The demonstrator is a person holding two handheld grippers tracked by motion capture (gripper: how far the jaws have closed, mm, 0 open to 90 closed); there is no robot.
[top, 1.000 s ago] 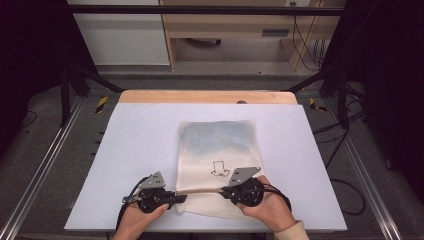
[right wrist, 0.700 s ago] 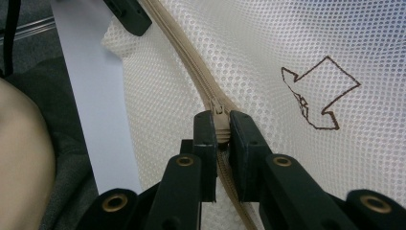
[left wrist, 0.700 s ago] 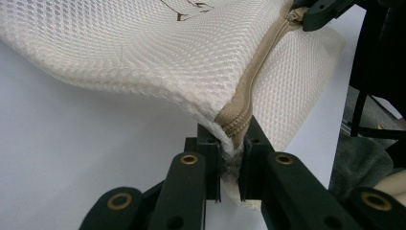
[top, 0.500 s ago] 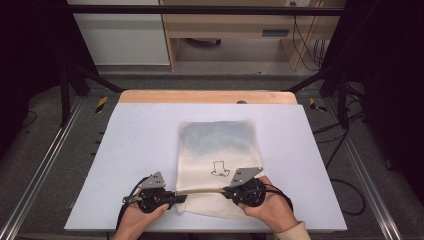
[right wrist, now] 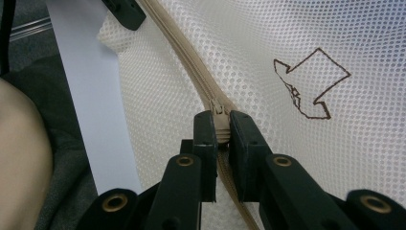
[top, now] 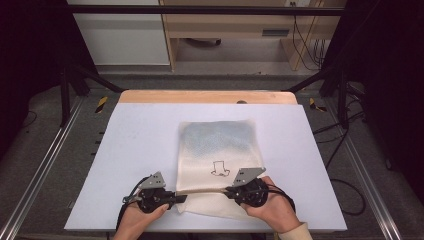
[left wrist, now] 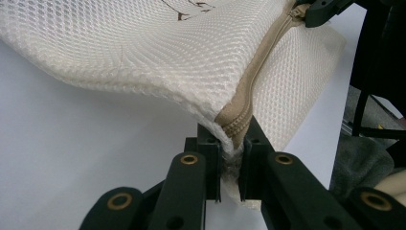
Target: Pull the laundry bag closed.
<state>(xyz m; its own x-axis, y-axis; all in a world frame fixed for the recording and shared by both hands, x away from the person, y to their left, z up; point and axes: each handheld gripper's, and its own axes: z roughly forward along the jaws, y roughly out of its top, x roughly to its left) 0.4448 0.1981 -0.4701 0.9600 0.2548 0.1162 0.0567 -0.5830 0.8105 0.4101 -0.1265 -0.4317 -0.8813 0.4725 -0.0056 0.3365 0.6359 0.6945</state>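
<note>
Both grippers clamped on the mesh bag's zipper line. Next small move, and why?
Probably draw the right gripper along the zipper toward the left gripper. Its fingers pinch the slider, while the left gripper clamps the zipper's end at the corner of the mesh bag, anchoring it. The tape looks taut between them, so the slider should run.

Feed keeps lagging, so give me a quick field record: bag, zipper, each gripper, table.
bag: cream mesh bag, flat on the white table, dark contents at far end
zipper: tan zipper along the near edge
left gripper: shut on the zipper's end
right gripper: shut on the zipper pull
print: small brown outline drawing
</note>
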